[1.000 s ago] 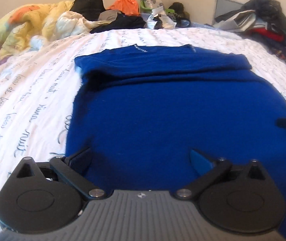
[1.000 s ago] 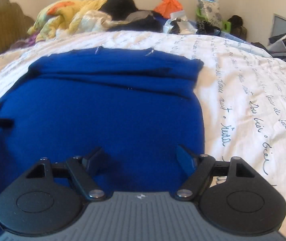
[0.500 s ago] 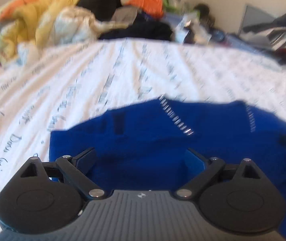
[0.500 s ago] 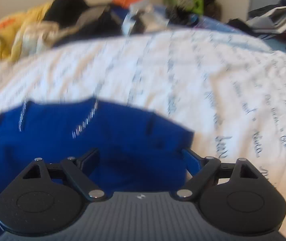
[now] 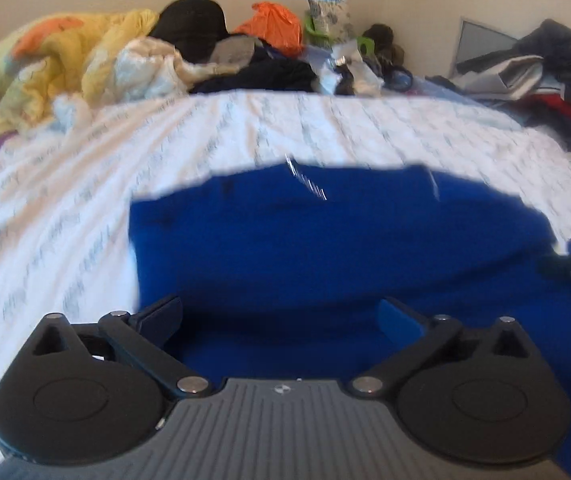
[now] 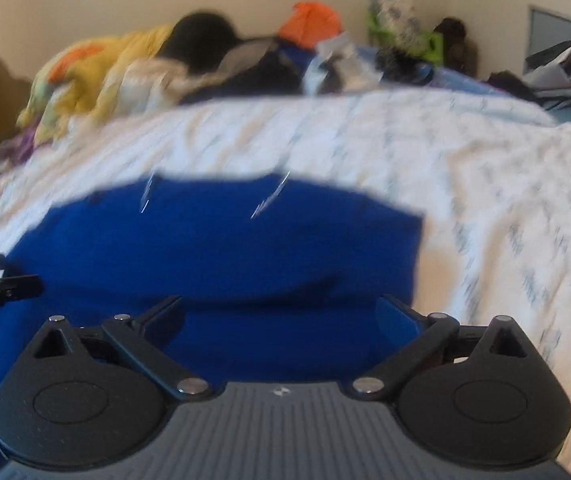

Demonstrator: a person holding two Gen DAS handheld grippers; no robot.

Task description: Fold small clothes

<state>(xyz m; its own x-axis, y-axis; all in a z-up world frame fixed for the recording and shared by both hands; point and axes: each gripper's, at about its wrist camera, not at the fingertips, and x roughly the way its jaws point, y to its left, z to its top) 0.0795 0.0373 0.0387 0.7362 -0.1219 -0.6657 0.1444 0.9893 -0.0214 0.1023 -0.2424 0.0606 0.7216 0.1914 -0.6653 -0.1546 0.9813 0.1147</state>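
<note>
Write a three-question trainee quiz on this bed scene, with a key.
1. True or false: the blue garment lies on the white printed bedsheet.
2. What colour is the bag near the far wall? A green, B orange, C white.
3. Which edge of the garment does the left gripper hover near?

Key: 1 true. 2 B. 3 its left edge; the right gripper is at the right edge, and both grippers' jaws are opening, gripping nothing.

The blue garment, spread long across the bed a second ago, now lies folded shorter, as both grippers' jaws open wider, nothing pinched between them.
</note>
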